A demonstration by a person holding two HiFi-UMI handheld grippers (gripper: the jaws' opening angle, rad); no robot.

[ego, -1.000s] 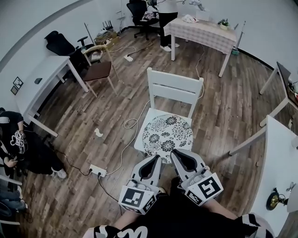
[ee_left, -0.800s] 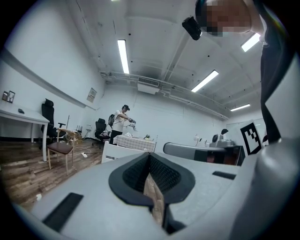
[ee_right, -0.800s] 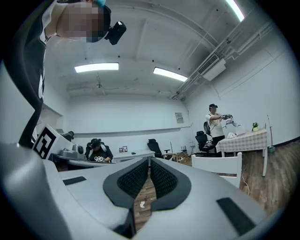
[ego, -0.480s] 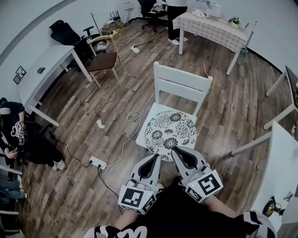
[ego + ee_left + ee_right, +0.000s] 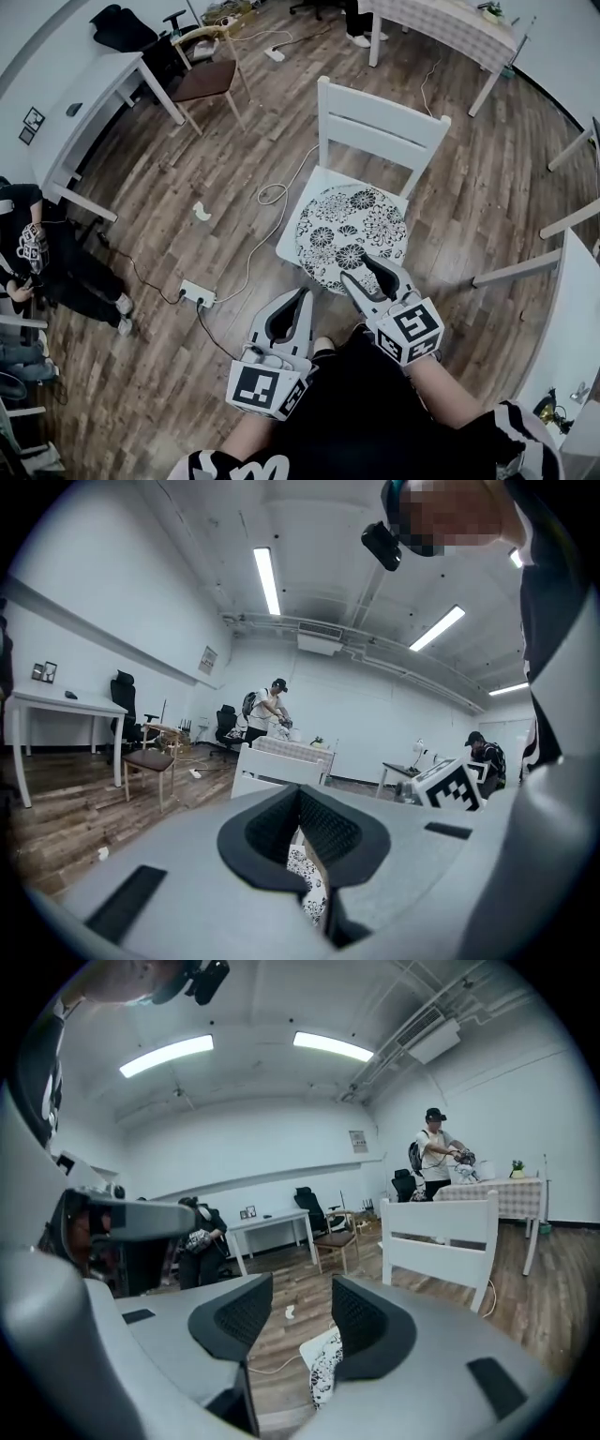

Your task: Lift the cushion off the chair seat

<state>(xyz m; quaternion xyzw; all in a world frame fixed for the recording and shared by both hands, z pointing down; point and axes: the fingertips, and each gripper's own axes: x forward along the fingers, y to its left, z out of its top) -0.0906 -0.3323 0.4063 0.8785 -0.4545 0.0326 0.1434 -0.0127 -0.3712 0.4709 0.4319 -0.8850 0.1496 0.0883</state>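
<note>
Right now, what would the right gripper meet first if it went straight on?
Probably the cushion, at its near edge just ahead. The right gripper has just been opening its jaws, nothing between them yet.

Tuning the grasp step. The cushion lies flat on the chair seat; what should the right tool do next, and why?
Probably ease the right tool forward and down until the near edge of the cushion sits between its jaws, then close. Its jaws have just been opening and stand apart with nothing pinched, and that edge shows just ahead of and below the gap.
</note>
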